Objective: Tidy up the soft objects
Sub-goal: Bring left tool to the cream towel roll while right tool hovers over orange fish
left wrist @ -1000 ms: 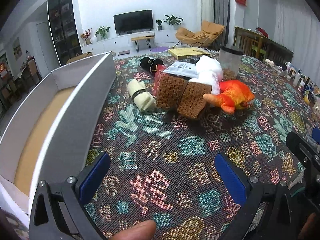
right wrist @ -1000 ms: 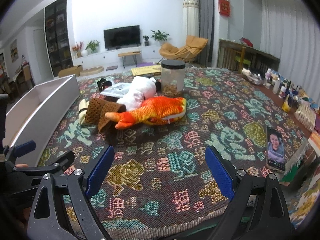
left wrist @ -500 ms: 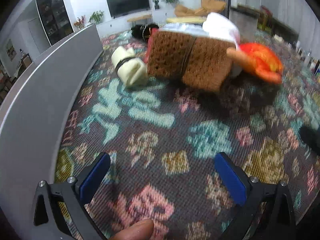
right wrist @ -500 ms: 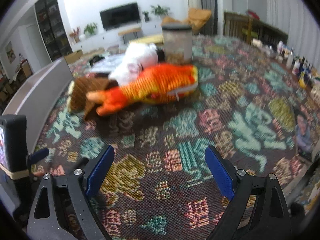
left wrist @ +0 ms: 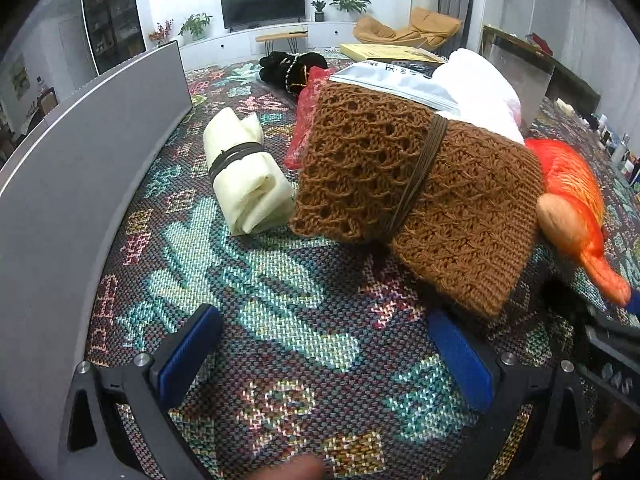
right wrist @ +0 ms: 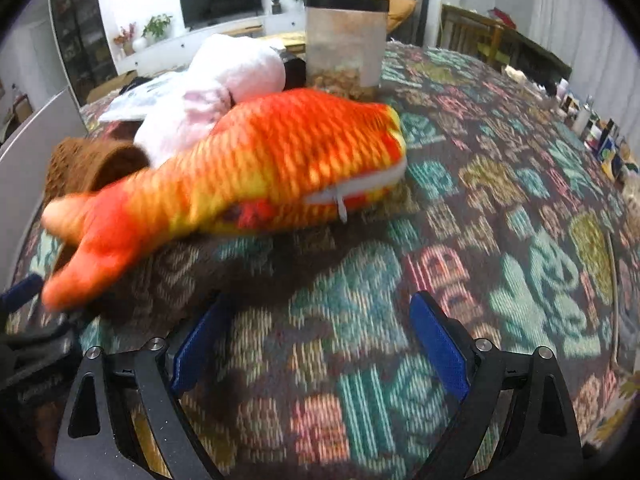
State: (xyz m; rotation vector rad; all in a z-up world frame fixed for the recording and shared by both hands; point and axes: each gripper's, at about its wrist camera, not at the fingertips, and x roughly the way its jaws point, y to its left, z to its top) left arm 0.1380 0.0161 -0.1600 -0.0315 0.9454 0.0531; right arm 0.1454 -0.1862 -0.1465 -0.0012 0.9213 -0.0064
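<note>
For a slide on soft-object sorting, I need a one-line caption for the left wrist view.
Open left gripper nears a tied brown knit bundle, with a cream cloth roll and grey bin wall alongside.

White rear wall carries a black flat television (left wrist: pixel 262 3) above a low white cabinet (left wrist: pixel 280 38); tan lounge chair (left wrist: pixel 408 30) at right.

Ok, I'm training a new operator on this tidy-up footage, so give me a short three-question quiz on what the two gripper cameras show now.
1. True or false: the left gripper is shut on the brown knit bundle.
2. Which thing lies between the grey box wall and the brown knit bundle? A) cream cloth roll B) jar C) fish toy
3. Fill in: just ahead of the right gripper lies an orange ____ toy.

Key: 1 false, both grippers are open and hold nothing; 2 A; 3 fish.
</note>
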